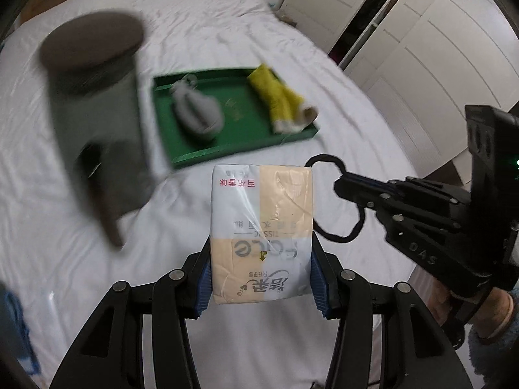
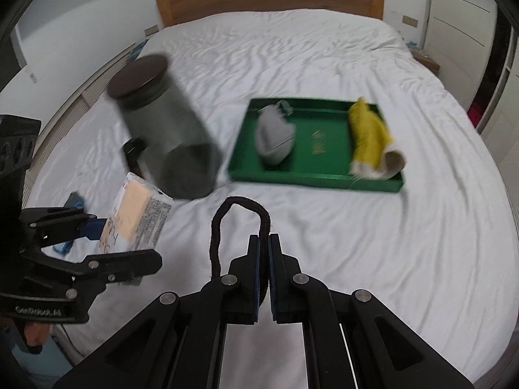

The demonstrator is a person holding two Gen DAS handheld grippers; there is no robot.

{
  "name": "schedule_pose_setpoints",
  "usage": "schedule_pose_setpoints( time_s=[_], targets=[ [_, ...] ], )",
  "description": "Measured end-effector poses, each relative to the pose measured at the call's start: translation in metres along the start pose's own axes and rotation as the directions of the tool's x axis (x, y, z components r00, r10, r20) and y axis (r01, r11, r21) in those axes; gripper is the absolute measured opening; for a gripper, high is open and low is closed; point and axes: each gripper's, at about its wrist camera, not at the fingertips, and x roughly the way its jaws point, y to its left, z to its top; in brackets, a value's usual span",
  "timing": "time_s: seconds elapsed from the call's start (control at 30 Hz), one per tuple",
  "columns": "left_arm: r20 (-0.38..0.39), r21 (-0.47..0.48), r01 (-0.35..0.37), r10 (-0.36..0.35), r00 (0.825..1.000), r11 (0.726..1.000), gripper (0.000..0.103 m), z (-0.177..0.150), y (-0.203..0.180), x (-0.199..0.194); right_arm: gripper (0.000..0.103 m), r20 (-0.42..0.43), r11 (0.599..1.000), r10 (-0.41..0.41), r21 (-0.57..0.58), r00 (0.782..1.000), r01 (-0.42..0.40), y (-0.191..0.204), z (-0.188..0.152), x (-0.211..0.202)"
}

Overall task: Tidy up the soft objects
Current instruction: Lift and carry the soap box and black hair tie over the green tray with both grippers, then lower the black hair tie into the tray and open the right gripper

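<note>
Tray (image 2: 316,181) position is what your next move turns on: the green tray lies on the bed (image 2: 356,259) ahead of both tools, nearer the right side of the bed than the left, with its long side running across your view. Your right tool (image 2: 263,238) has the straighter line to it, its narrow jaws pinched tight on a black hair tie (image 2: 223,214) whose loop stands up above the tips. Your left tool (image 1: 259,278) is clamped on a tissue pack (image 1: 261,227), gripped across its short sides, long axis pointing away from you toward the tray's near edge.

Inside the tray you already have a grey pouch (image 2: 275,139) toward the left end and a yellow cloth (image 2: 368,139) along the right end, with a cardboard tube (image 2: 394,162) poking out at its near corner (the green middle looks free). A dark-lidded jar (image 2: 162,126) stands on the bed left of the tray, just beyond the tissue pack, so I'd judge it the thing to steer the left tool around.
</note>
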Motion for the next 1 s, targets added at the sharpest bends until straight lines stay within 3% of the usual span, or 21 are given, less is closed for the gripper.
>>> schedule_pose_setpoints(
  time_s=[0.27, 0.47, 0.73, 1.0],
  targets=[
    [0.063, -0.016, -0.013, 0.014, 0.998, 1.0, 0.045, 0.069, -0.009, 0.046, 0.004, 0.056, 0.999, -0.02, 0.029, 0.998, 0.019, -0.059, 0.039, 0.008],
    [0.061, -0.045, -0.048, 0.051, 0.997, 0.998, 0.045, 0.11, -0.005, 0.102, 0.004, 0.102, 0.999, -0.045, 0.009, 0.994, 0.044, -0.092, 0.073, 0.04],
    [0.039, -0.073, -0.117, 0.12, 0.992, 0.99, 0.045, 0.14, 0.002, 0.163, 0.004, 0.125, 0.998, -0.053, -0.028, 0.991, 0.057, -0.115, 0.12, 0.104],
    [0.013, -0.098, -0.166, 0.168, 0.986, 0.981, 0.045, 0.15, 0.006, 0.196, 0.004, 0.108, 0.998, -0.057, -0.008, 0.993, 0.059, -0.139, 0.157, 0.175]
  ],
)
